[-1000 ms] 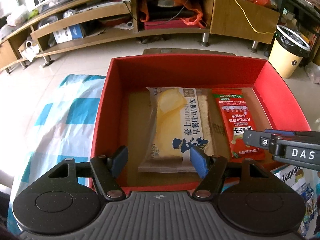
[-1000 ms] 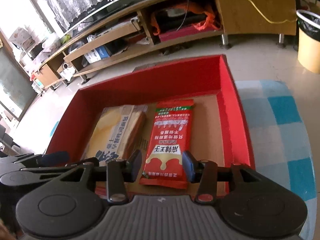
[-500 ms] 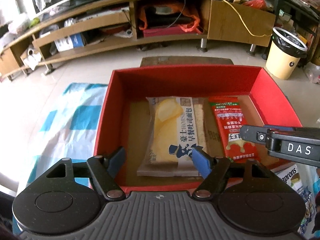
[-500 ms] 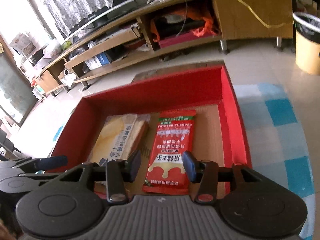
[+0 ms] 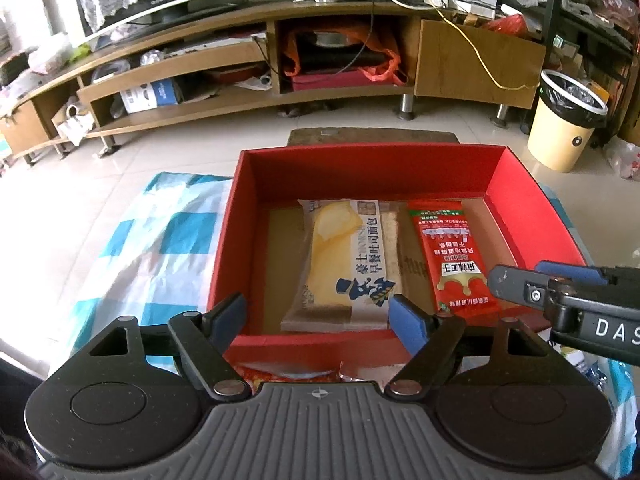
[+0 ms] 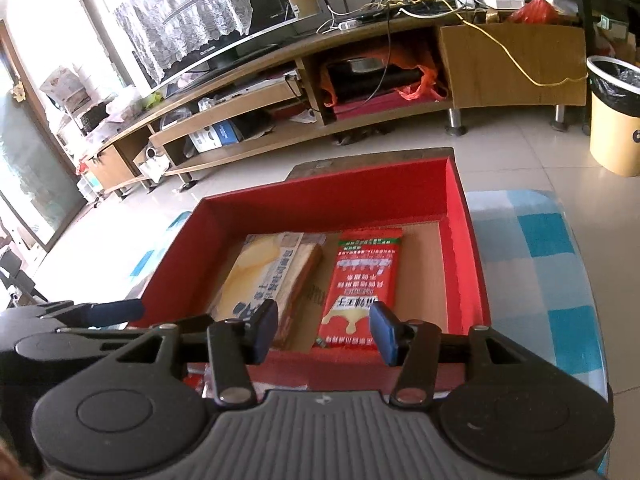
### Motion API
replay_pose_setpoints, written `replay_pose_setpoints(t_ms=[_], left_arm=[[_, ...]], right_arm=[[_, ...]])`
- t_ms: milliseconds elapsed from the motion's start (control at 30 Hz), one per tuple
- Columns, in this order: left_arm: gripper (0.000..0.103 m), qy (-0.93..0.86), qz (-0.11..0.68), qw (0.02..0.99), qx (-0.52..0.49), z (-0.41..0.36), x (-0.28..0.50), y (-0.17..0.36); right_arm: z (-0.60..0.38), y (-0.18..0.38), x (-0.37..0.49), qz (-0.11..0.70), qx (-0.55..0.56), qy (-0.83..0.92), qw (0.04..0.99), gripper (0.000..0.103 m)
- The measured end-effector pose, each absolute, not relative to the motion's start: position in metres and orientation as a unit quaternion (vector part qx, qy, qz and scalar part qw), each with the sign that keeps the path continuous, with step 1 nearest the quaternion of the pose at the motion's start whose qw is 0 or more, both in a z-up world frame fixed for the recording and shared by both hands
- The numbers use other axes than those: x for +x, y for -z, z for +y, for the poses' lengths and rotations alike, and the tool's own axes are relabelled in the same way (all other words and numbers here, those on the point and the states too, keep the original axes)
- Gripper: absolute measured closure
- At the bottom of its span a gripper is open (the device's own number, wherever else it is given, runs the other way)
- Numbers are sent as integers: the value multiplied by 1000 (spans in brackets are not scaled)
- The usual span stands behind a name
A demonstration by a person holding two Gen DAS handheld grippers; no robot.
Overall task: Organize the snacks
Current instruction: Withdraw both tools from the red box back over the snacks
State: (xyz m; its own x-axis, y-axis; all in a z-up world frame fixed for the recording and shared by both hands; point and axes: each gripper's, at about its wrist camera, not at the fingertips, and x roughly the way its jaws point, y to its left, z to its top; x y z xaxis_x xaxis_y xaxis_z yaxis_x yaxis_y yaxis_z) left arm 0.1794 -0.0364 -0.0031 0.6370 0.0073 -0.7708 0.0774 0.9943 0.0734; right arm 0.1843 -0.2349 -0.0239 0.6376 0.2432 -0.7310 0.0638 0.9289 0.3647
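Both your left hand-held gripper (image 5: 316,312) and right hand-held gripper (image 6: 324,328) are opening, empty, above the red box (image 5: 516,184) where the soft, light bread pack (image 5: 344,264) and slippery red sachet (image 5: 452,256) lie side by side; pinch each across its width.

Checked cloth (image 5: 132,248) on table; wooden TV stand (image 5: 248,68) behind; yellow bin (image 5: 564,128) right.

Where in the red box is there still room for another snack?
Bare floor shows in the box left of the bread pack, along the left wall, and right of the red packet, by the right wall. A strip also runs behind both, along the far wall. The middle is crowded: the packs lie almost side by side.
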Motion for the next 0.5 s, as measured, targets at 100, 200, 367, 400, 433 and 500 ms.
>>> replay_pose_setpoints(t_ms=[100, 200, 367, 400, 433, 500], left_arm=[[19, 18, 425, 904, 44, -33, 171, 1], [19, 16, 424, 905, 41, -30, 165, -1], [19, 16, 426, 904, 34, -25, 158, -4], [19, 17, 427, 904, 32, -24, 157, -4], [19, 17, 427, 904, 30, -24, 155, -4], [19, 19, 428, 903, 29, -23, 150, -4]], right_arm=[[-234, 23, 176, 422, 185, -51, 886, 55], [-233, 18, 166, 412, 178, -46, 892, 54], [-230, 15, 157, 412, 183, -55, 891, 53], [-229, 14, 156, 411, 181, -56, 892, 53], [-228, 14, 154, 411, 179, -57, 892, 53], [-227, 13, 150, 412, 180, -57, 891, 53]])
